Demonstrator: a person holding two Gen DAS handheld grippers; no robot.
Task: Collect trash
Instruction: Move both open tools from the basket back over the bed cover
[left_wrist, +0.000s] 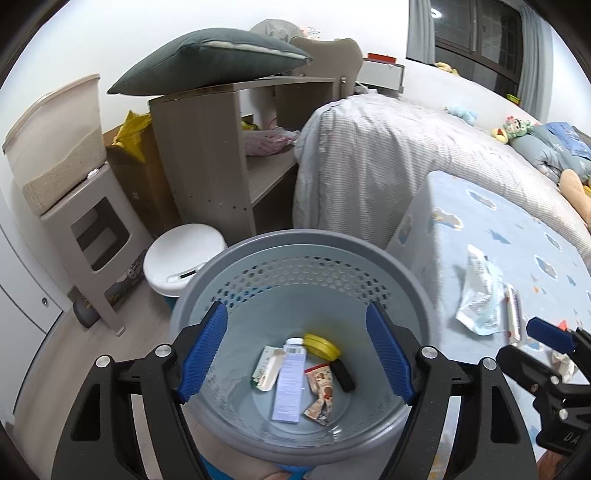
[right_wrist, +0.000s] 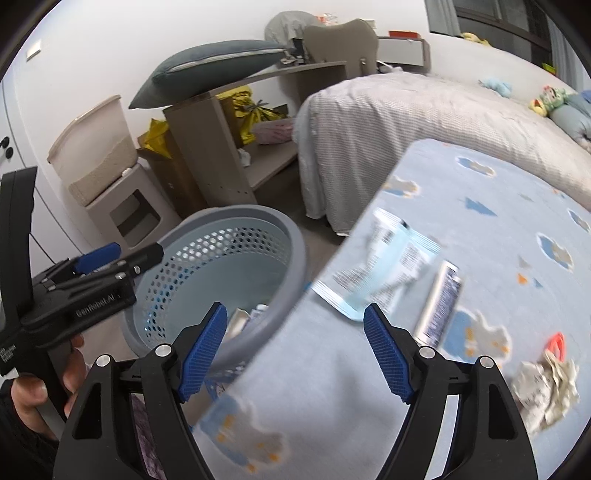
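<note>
Left wrist view shows the left hand-held gripper (left_wrist: 295, 354) with its blue fingers spread wide and holding nothing, above the mouth of the grey perforated basket (left_wrist: 413, 280). Inside the basket lie a white box (left_wrist: 290, 384), a yellow lid (left_wrist: 320, 345), a small black object (left_wrist: 342, 374), a snack wrapper (left_wrist: 320, 391) and a pale packet (left_wrist: 266, 372). Only this view shows these pieces clearly; the right wrist view shows just a corner of them behind the basket rim. Right wrist view shows the right hand-held gripper (right_wrist: 295, 350), also wide open and empty, above the edge of the table (right_wrist: 332, 387) with its blue patterned cover. On the table, beyond the fingers and not touched by them, lie a light blue wrapper (right_wrist: 384, 266), a narrow tube-like pack (right_wrist: 441, 301), a crumpled tissue (right_wrist: 546, 384) and a small red item (right_wrist: 557, 343). The basket stands just beside the table, on its left. Behind are the bed (right_wrist: 388, 122) and a shelf (right_wrist: 221, 147) carrying a grey pillow (right_wrist: 210, 70).
</note>
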